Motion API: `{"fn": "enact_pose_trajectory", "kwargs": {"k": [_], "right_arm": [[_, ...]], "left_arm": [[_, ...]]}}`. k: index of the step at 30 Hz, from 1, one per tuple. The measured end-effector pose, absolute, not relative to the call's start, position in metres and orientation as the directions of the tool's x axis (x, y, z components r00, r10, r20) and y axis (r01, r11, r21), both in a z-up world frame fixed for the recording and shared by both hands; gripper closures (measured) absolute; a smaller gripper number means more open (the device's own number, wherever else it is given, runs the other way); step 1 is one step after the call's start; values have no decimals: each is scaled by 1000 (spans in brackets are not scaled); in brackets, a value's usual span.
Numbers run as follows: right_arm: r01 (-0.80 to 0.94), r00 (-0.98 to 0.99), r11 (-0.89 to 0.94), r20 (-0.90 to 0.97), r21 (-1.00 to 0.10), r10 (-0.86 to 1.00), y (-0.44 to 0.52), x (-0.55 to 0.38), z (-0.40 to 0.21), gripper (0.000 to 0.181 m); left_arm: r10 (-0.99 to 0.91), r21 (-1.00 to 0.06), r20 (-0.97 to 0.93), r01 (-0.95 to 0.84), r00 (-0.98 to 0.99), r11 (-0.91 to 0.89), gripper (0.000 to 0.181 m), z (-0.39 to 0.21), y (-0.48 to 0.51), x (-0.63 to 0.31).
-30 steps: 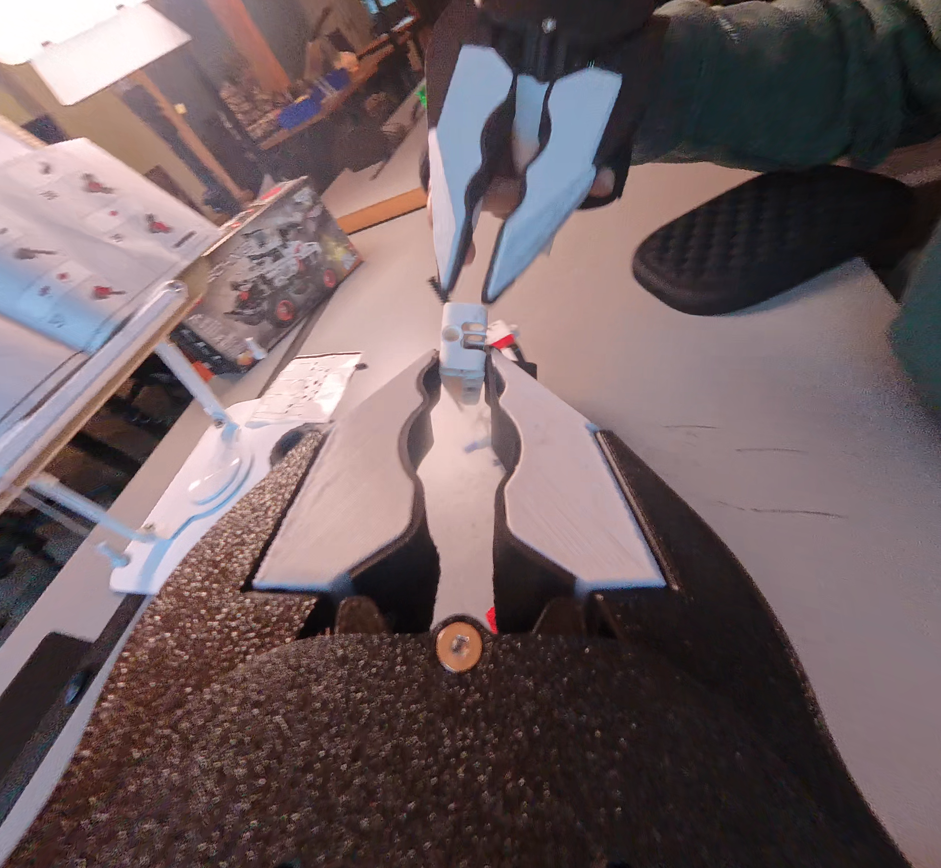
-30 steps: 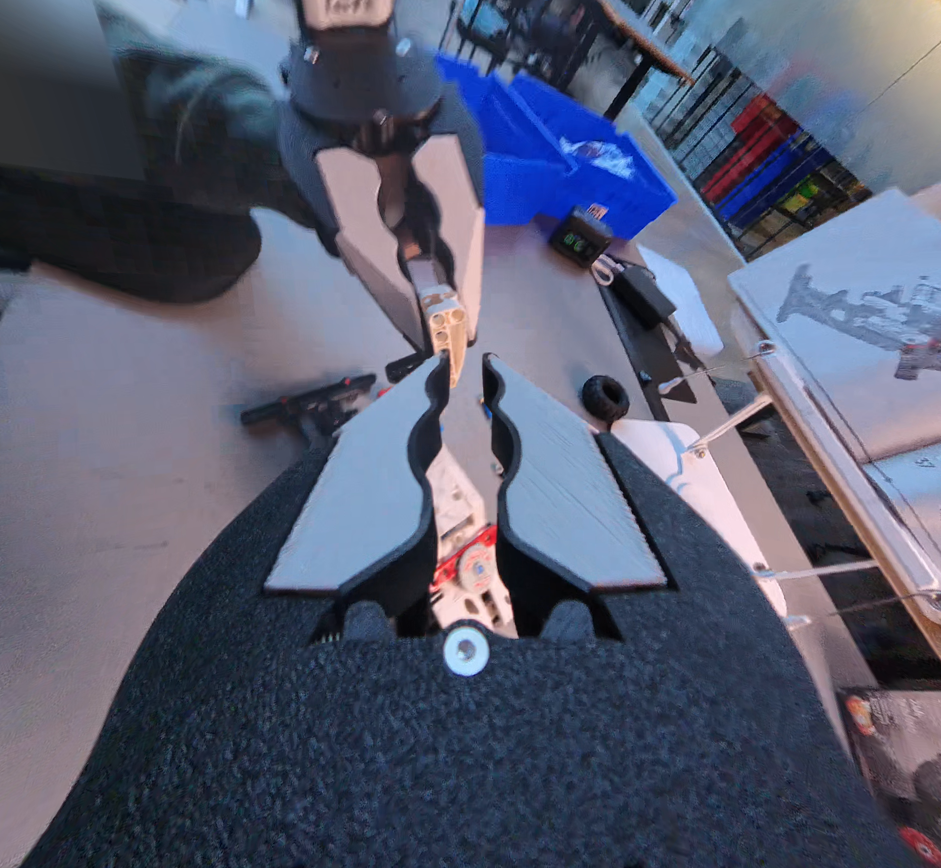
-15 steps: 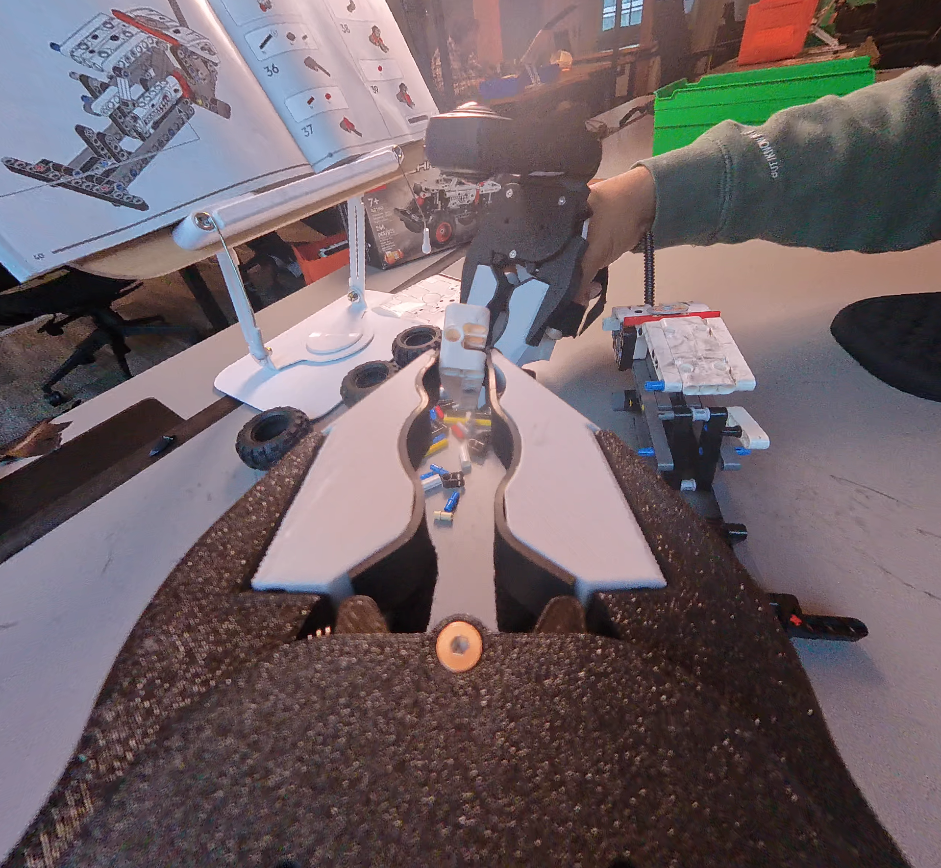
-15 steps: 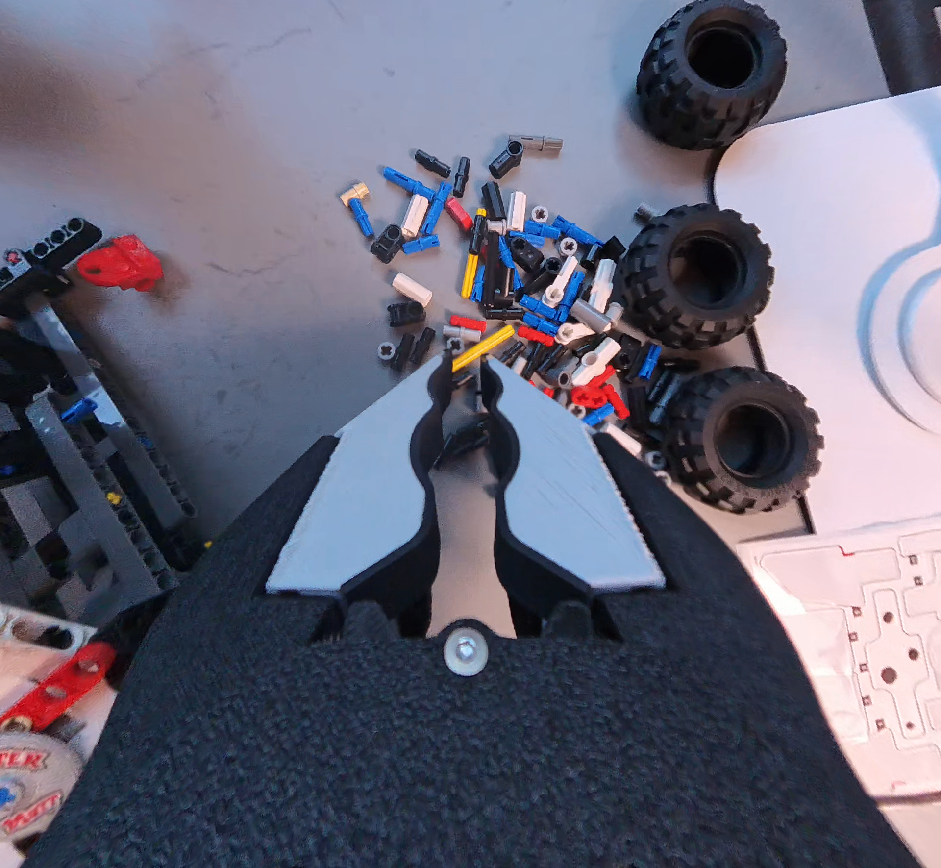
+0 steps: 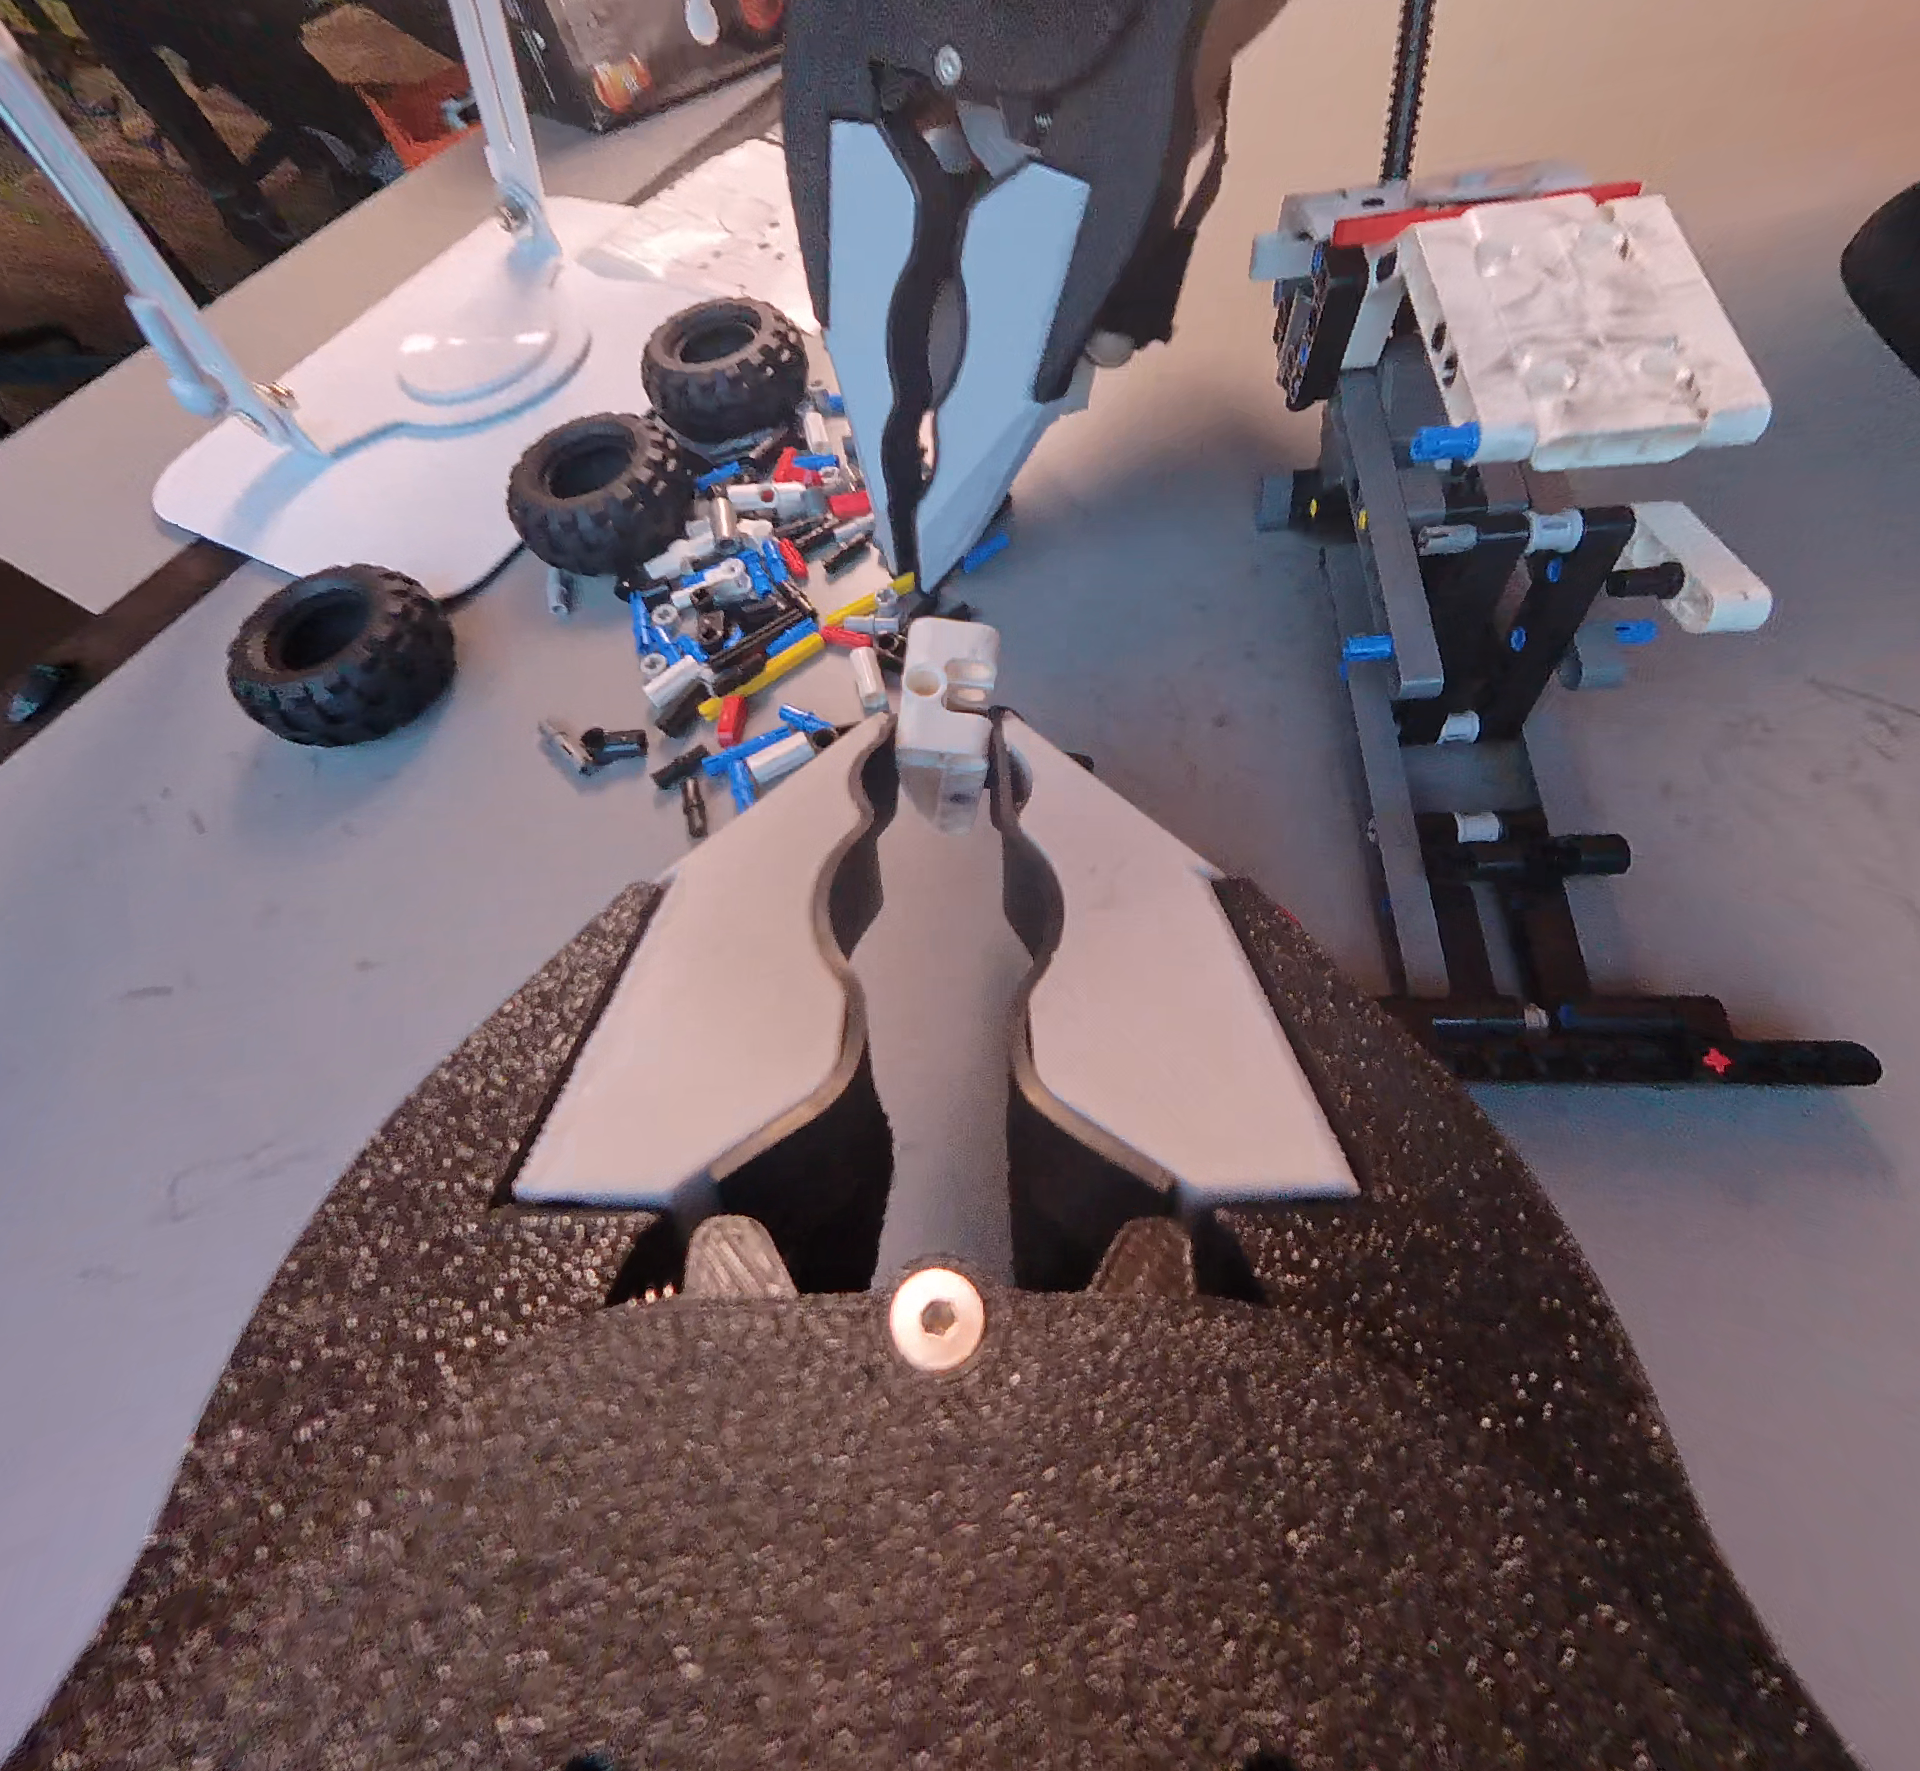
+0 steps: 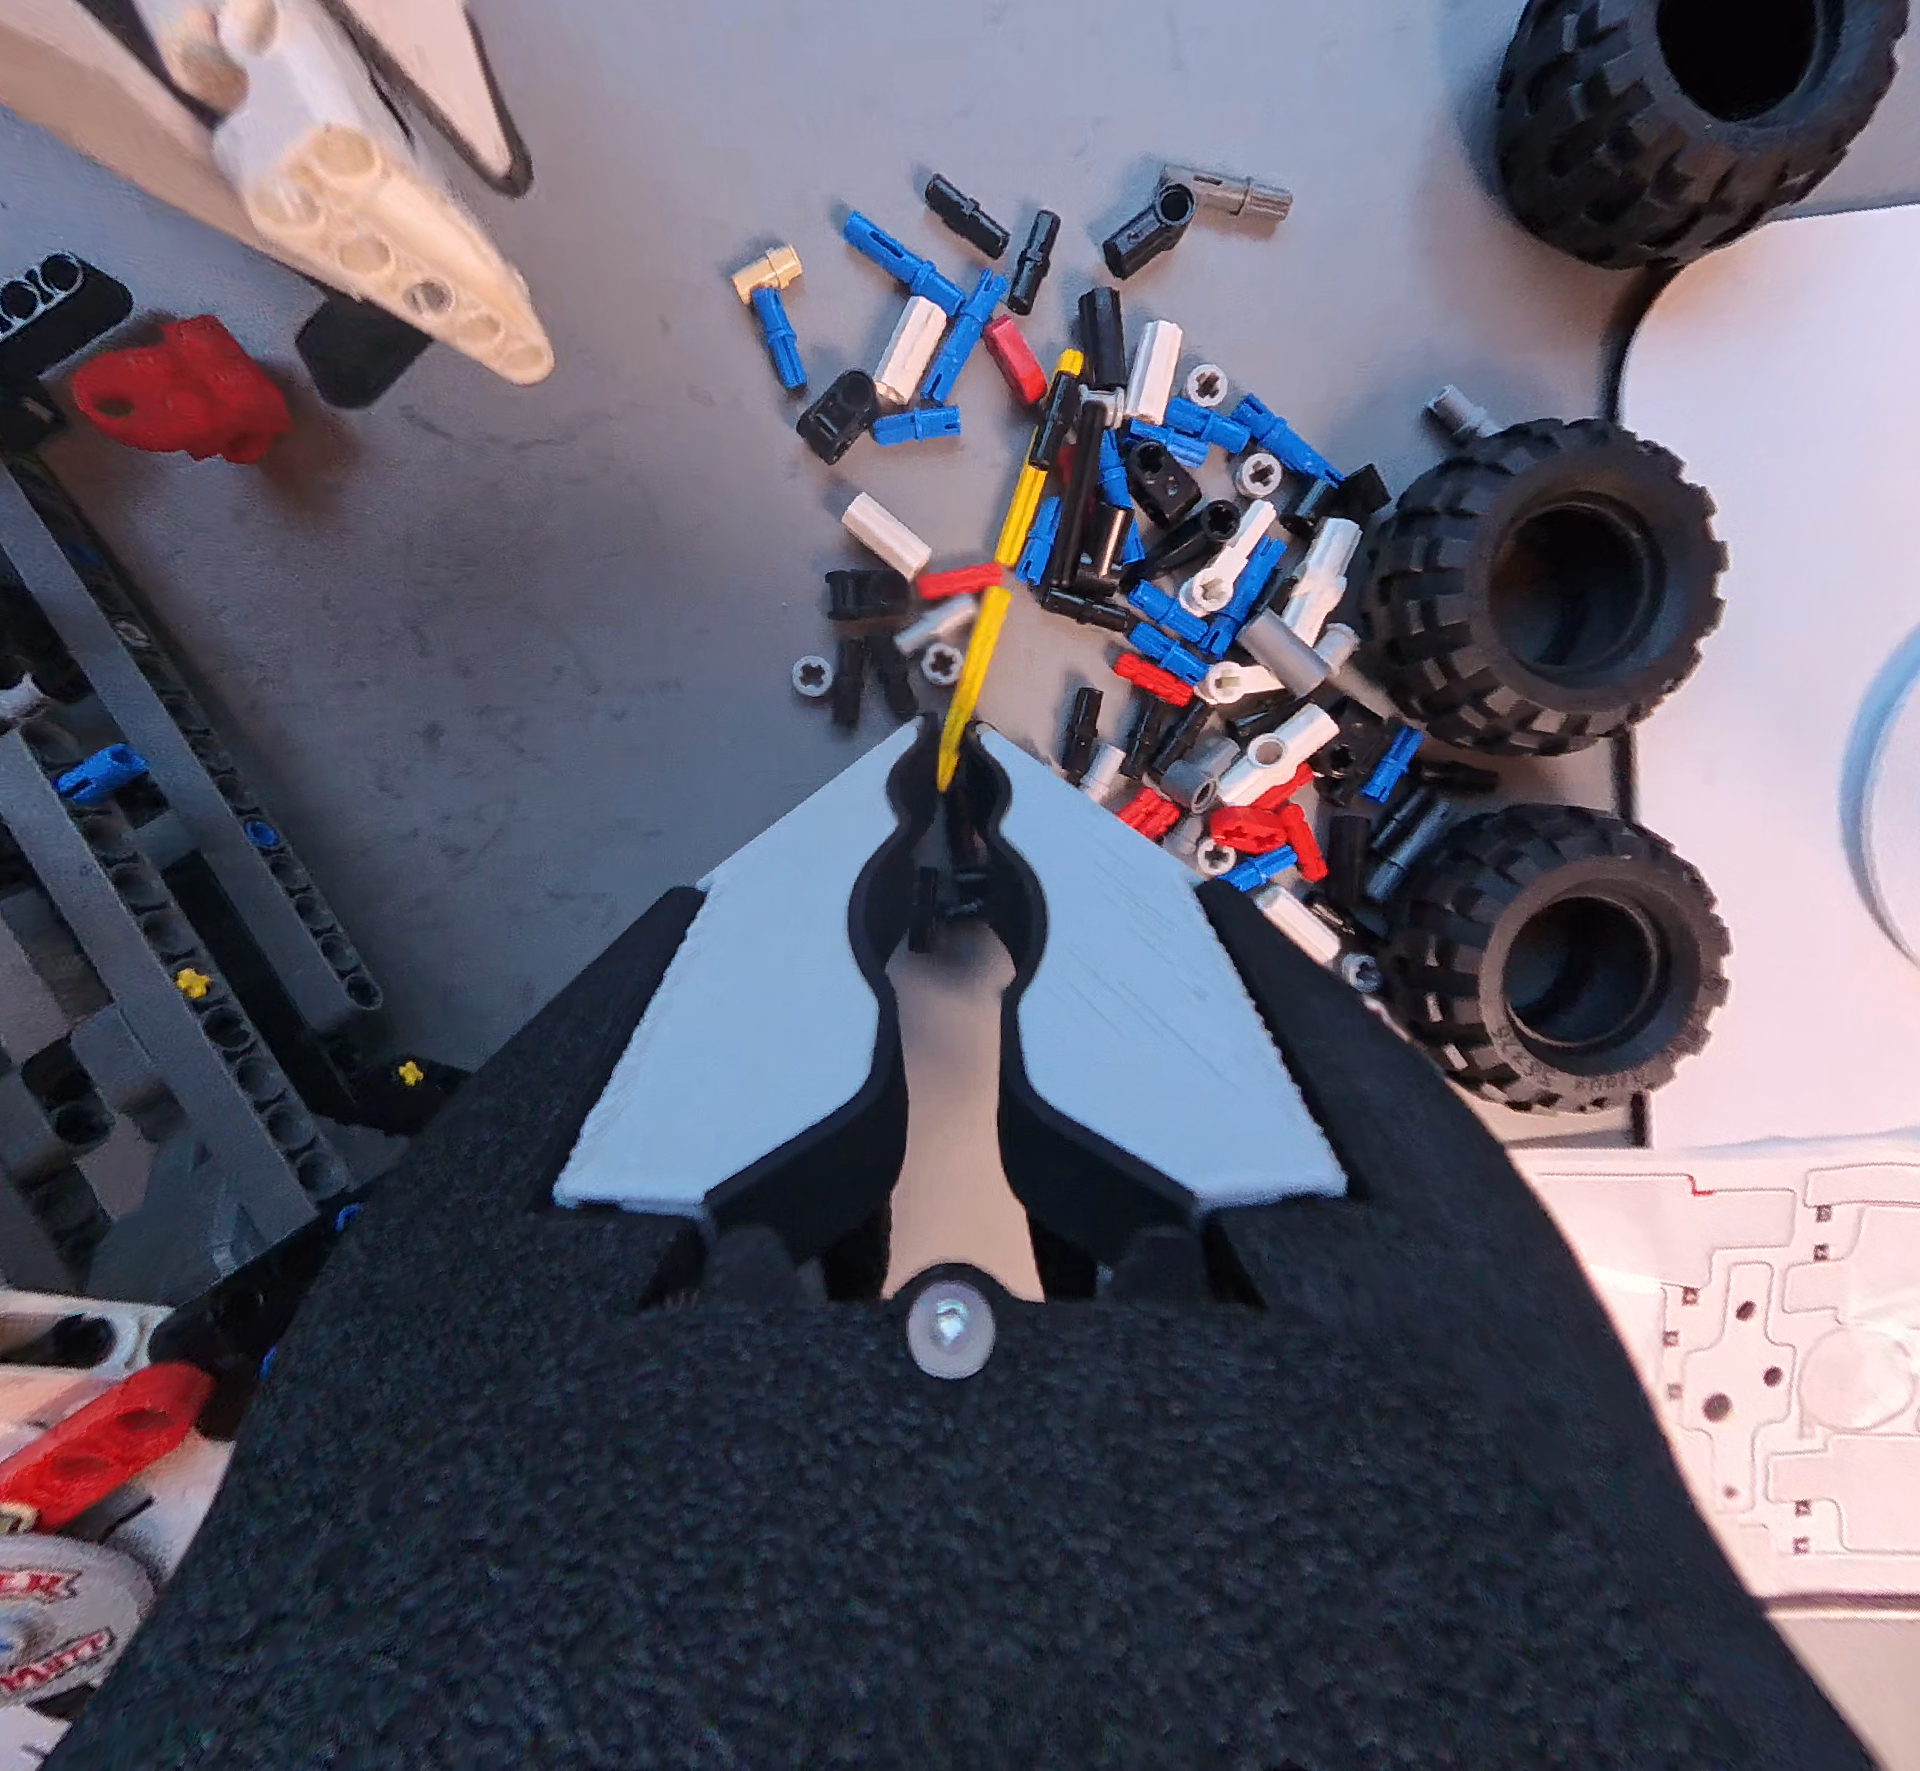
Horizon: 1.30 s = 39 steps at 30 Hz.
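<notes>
Left wrist view: the left gripper (image 5: 940, 734) is pinching a white beam (image 5: 943, 715), with the parts pile (image 5: 748, 599) just ahead.

Right wrist view: the right gripper (image 6: 951, 745) is nipping a yellow axle (image 6: 987, 620) at its near end; lifting slowly would probably avoid dragging neighbouring pins.

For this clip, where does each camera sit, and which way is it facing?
Left wrist view: on the left gripper, looking level across the table; its fingers clamp a white beam; a hand behind the right gripper.
Right wrist view: on the right gripper, looking straight down at the parts pile, its tips almost shut there.
Shared: pile, tyres, beam, grey model.
</notes>
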State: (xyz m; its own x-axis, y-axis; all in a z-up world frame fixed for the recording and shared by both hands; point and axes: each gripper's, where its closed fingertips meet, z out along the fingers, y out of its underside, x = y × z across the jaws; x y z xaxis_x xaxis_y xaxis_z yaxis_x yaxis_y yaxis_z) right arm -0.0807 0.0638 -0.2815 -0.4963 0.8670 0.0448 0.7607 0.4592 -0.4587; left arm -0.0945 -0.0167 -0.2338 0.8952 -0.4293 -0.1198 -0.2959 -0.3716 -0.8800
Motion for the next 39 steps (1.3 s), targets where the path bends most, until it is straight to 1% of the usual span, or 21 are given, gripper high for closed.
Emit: {"fn": "enact_pose_trajectory", "kwargs": {"k": [3, 4, 6, 9, 11, 15, 21, 27, 30, 34, 39], "right_arm": [[772, -473, 407, -14, -488, 881, 65, -81, -281, 179], [762, -480, 416, -2, -496, 877, 67, -81, -281, 179], [730, -499, 469, 80, -497, 863, 75, -81, -280, 179], [664, -548, 514, 113, -544, 829, 73, -72, -264, 179], [640, -553, 541, 162, -545, 817, 79, -63, -252, 179], [647, -492, 500, 186, -576, 850, 95, -40, -231, 179], [645, -385, 435, 224, -629, 895, 112, -6, -215, 179], [614, -307, 391, 249, -686, 919, 120, 18, -195, 179], [607, -290, 384, 255, -696, 922, 121, 25, -193, 179], [593, -277, 381, 265, -709, 924, 119, 30, -190, 179], [559, -249, 369, 274, -743, 929, 118, 35, -176, 179]], "left_arm": [[-452, -861, -110, -312, 885, -401, 165, -243, -19, -90], [-455, -854, -108, -317, 884, -413, 165, -246, -19, -90], [-464, -845, -115, -332, 878, -419, 165, -248, -20, -89], [-477, -828, -122, -354, 870, -434, 165, -253, -21, -87], [-491, -812, -121, -370, 863, -451, 165, -257, -23, -85], [-516, -778, -117, -401, 849, -483, 165, -266, -28, -84], [-547, -768, -37, -374, 837, -520, 164, -267, -42, -89], [-561, -747, 32, -353, 827, -563, 159, -271, -59, -98], [-568, -738, 16, -374, 823, -562, 147, -270, -64, -101], [-570, -718, -36, -418, 821, -557, 146, -264, -72, -107], [-584, -705, -38, -436, 811, -559, 148, -258, -86, -108]]}}
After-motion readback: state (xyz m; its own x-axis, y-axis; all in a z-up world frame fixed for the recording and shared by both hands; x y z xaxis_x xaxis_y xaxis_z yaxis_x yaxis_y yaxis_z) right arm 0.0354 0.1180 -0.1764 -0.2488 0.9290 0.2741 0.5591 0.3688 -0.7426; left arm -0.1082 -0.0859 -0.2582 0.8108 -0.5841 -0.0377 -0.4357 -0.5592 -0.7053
